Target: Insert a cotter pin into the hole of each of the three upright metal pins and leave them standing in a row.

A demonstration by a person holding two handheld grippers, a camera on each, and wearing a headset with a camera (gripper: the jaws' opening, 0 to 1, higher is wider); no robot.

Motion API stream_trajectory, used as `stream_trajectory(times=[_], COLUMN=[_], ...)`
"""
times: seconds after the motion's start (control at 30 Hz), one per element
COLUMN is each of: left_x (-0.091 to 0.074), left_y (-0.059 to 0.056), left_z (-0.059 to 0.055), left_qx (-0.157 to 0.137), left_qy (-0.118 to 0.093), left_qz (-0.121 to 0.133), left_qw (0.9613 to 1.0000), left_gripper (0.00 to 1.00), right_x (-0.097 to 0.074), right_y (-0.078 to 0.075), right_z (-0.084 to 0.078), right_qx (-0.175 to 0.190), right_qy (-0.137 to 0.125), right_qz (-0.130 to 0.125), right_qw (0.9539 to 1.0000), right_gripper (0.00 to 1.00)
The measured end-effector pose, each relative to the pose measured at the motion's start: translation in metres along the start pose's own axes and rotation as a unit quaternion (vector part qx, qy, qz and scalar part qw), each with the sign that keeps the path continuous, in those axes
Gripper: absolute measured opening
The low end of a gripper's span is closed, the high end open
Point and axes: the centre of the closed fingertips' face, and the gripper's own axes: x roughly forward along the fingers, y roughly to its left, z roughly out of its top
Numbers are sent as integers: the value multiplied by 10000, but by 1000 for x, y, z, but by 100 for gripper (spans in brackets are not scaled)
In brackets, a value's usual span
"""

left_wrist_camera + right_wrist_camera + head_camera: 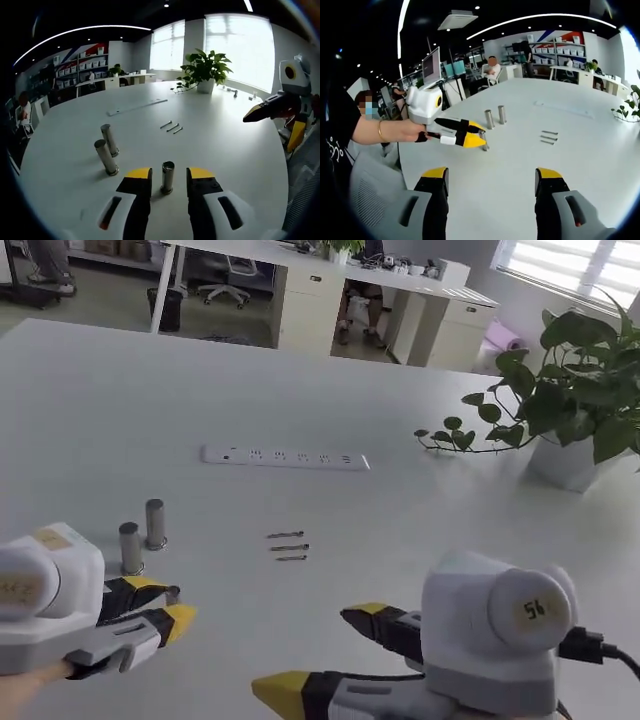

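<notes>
Jaws of the left gripper (pixel 169 173) stood open on both sides of one pin (pixel 167 180), which was upright between them with a thin gap each side, not yet gripped. The other two pins (pixel 106 157) stood near, ahead and to the left. The cotter pins (pixel 171 127) lay flat farther ahead, well apart. The right gripper (pixel 491 173) was wide open and empty, so probably free to fetch them.

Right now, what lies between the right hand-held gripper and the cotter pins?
Nothing but bare table: in the head view, the stretch from the right hand-held gripper to the cotter pins holds no object.
</notes>
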Motion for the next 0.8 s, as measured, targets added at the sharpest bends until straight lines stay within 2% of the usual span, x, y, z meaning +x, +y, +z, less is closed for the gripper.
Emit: stream_trajectory(times=[0.13, 0.23, 0.37, 0.57, 0.63, 0.8], left_x=[-6, -10, -16, -23, -24, -27], left_y=[0, 0, 0, 1, 2, 8], left_z=[2, 2, 6, 6, 5, 3], left_qx=[-4, -22, -4, -95, -87, -107], left_qy=[1, 23, 5, 22, 41, 72], left_qz=[16, -9, 2, 49, 82, 164], left_qw=[10000, 10000, 10000, 9999, 9999, 9998], left_gripper=[35, 40, 45, 51, 53, 56], right_x=[2, 5, 11, 26, 33, 49], right_y=[-14, -29, -40, -61, -72, -88], right_z=[4, 1, 6, 14, 13, 12], right_qx=[-108, -266, -248, -431, -497, -675], right_qy=[117, 284, 282, 395, 525, 670], right_qz=[-19, -150, -121, -124, -251, -281], right_qw=[9999, 9991, 9992, 9982, 9971, 9951], right_gripper=[65, 62, 59, 51, 48, 38])
